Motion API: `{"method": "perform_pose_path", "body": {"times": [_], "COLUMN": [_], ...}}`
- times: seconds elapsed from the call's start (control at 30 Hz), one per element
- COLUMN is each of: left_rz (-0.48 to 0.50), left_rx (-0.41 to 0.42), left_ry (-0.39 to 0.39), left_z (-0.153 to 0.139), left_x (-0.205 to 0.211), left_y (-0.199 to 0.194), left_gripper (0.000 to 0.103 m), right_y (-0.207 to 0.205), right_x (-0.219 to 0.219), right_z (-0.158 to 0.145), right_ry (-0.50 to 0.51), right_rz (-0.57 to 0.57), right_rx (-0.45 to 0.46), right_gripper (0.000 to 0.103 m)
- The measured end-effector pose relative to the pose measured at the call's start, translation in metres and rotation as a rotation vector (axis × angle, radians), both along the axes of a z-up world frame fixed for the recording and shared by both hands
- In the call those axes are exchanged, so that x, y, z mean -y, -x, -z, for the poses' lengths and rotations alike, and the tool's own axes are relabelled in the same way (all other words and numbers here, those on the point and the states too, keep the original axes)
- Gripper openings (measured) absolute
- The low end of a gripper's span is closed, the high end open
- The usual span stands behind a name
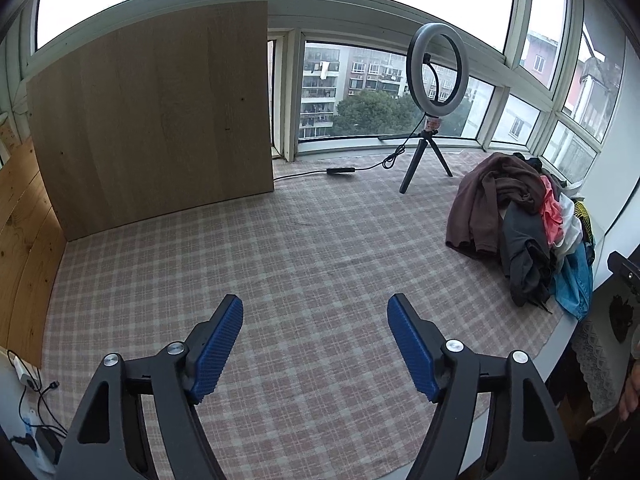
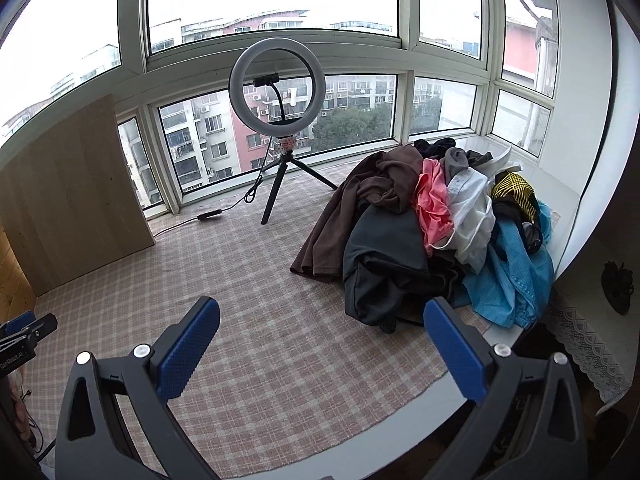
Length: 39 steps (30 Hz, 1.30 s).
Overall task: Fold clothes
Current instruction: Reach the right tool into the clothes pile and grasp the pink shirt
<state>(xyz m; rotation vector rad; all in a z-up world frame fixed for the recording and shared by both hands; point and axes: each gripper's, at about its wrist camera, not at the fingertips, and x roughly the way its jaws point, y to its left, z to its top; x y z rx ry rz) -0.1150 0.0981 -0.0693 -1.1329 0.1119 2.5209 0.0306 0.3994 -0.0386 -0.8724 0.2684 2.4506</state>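
- One heap of clothes lies on the checked cloth, to the right of the ring light and nearer than it, against the window corner; nothing has been pulled out of it yet.
- Its nearest piece, a dark grey garment, droops toward the front edge, with a brown one behind it and a blue one on the heap's far right.
- Right gripper is judged the nearer: the heap sits just ahead and to the right of it, while it lies well apart to the right of the left gripper.
- Both grippers tilt downward over bare cloth, jaws spread, nothing between the pads.
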Motion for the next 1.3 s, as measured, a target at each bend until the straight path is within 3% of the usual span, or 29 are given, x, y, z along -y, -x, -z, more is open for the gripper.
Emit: {"method": "perform_pose_path", "body": {"times": [0.2,0.4,0.5,0.7,0.83,0.97,1.1,1.23,1.3], "left_rz": [-0.022,-0.076,-0.085,-0.164,-0.194,-0.201,-0.181,-0.139,-0.111], "left_rx": [-0.072,-0.076,-0.060,-0.118,-0.128,-0.126,-0.144,-0.143,-0.143], "left_ry": [0.096,0.024,0.060,0.122,0.087,0.054,0.025,0.037,0.049], "left_z": [0.000,-0.007,-0.012,-0.035,-0.048,-0.058,-0.067,-0.064,-0.062], "left_x": [-0.025,-0.047,-0.071,-0.118,-0.137,-0.160,-0.189,-0.222,-0.237], "left_y": [0.002,0.012,0.024,0.054,0.076,0.084,0.084,0.082,0.081], "left_gripper": [0.069,0.070,0.070,0.076,0.076,0.076,0.076,0.076,0.076], "right_y": [0.003,0.014,0.019,0.016,-0.007,-0.030,-0.039,-0.030,-0.017], "right_x": [-0.039,-0.087,-0.120,-0.210,-0.286,-0.353,-0.403,-0.427,-0.434], "right_z": [0.010,0.014,0.014,0.003,-0.010,-0.023,-0.026,-0.017,-0.013], "right_ry": [0.021,0.007,-0.005,-0.060,-0.042,-0.053,0.013,0.085,0.095], "right_rz": [0.021,-0.001,-0.012,0.036,0.094,0.171,0.172,0.123,0.099], "right_rx": [0.002,-0.011,-0.017,-0.042,-0.088,-0.094,-0.121,-0.151,-0.151], "right_gripper": [0.103,0.103,0.103,0.103,0.103,0.103,0.103,0.098,0.090]}}
